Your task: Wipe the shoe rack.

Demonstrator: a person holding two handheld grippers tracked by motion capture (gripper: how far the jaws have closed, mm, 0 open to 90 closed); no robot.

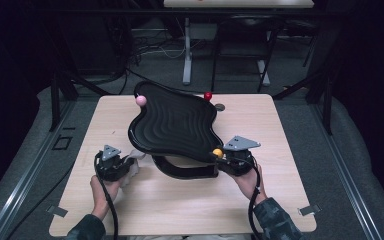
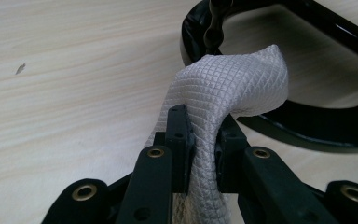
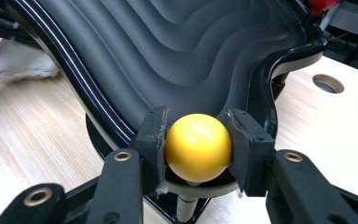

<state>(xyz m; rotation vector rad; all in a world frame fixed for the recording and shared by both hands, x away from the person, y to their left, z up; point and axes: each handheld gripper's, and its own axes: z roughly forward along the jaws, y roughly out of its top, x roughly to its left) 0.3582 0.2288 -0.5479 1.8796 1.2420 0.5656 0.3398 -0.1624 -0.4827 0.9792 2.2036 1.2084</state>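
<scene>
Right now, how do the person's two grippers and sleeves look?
Both the left gripper and right gripper are black, each topped by a grey three-cornered plate and trailing a black cable. Their jaws are black bars with brass-coloured rivets. The sleeves are dark with a mottled pattern.

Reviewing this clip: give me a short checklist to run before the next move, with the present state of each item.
1. Left gripper shut on the white cloth: ok.
2. Right gripper shut on the yellow ball: ok.
3. Cloth lifted off the table: cannot tell.
4. Black wavy tray steady on its black base: cannot tell; it looks tilted.
5. Pink ball and red ball in place at the far rim: ok.
</scene>
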